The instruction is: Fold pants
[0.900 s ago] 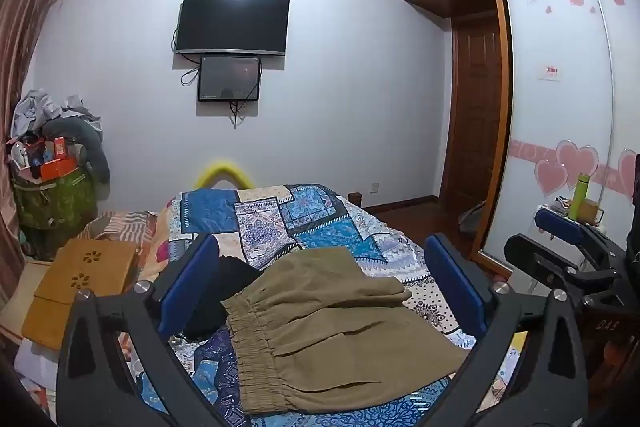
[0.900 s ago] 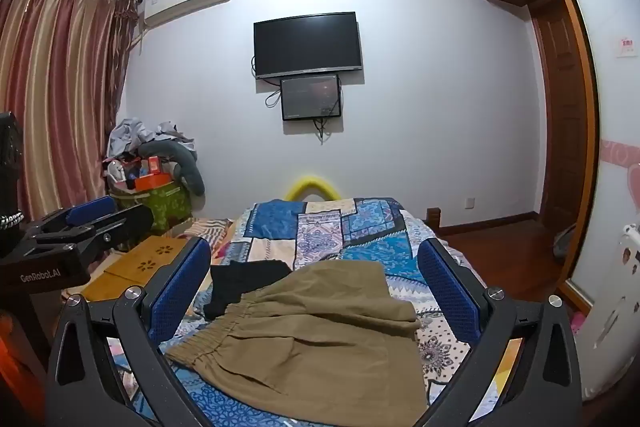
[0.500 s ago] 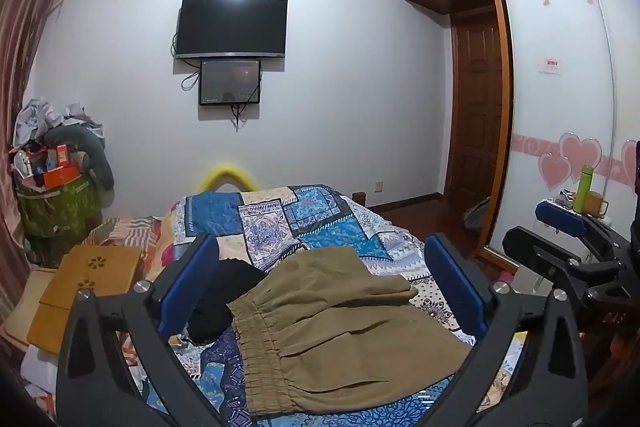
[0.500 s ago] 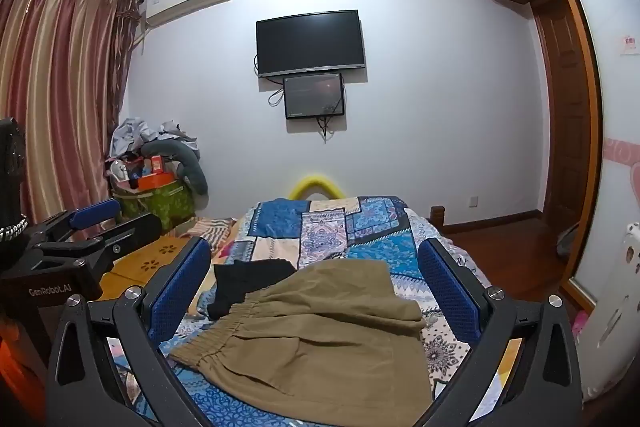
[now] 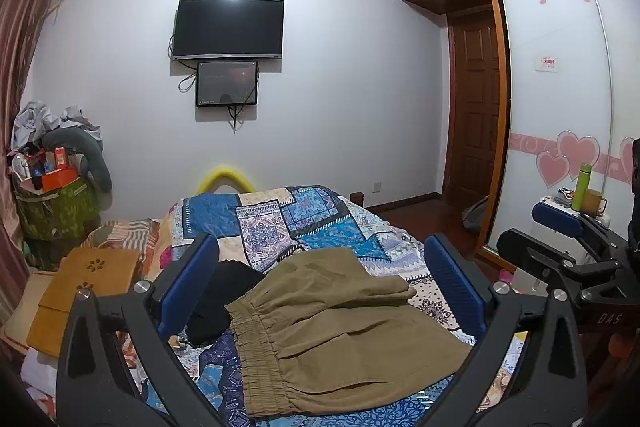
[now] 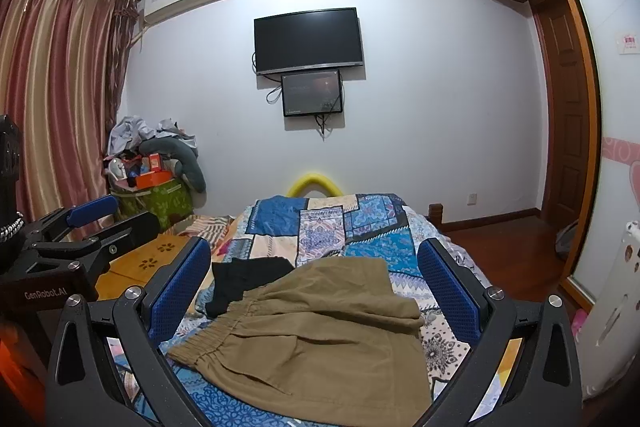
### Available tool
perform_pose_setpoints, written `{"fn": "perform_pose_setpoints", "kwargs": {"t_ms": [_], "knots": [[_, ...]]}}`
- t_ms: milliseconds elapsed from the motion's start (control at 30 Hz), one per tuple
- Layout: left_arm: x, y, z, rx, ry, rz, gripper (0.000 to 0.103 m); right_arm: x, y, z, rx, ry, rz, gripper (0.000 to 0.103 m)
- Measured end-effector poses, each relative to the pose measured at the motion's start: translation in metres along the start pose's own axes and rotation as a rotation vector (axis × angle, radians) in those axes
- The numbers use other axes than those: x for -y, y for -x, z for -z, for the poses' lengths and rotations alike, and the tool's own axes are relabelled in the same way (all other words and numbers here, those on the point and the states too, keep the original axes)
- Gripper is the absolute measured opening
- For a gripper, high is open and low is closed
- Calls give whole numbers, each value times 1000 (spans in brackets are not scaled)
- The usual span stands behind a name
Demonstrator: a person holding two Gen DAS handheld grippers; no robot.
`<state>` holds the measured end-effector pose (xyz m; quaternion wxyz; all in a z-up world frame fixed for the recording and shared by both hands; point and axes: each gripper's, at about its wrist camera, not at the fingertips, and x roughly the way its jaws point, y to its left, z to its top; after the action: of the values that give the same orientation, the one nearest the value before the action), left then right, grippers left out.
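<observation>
The left tongs are spread wide and hold nothing, hanging above the bed; the right tongs are likewise spread and bare beside them. Framed between both pairs of blue pads, the pants lie on the patchwork quilt, folded over, waistband toward the left. A black cloth lies just beside the waistband, partly under the pants. Farther off, a wooden board sits left of the bed, and a TV hangs on the wall.
</observation>
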<state>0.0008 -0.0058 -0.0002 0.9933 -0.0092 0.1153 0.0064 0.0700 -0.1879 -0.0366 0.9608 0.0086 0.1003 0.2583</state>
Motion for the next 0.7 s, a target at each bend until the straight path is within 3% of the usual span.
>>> {"fn": "perform_pose_setpoints", "kwargs": {"t_ms": [700], "knots": [[-1,-6,4,-12,12,2,103,2,0,2,-6,-5,0,103]]}}
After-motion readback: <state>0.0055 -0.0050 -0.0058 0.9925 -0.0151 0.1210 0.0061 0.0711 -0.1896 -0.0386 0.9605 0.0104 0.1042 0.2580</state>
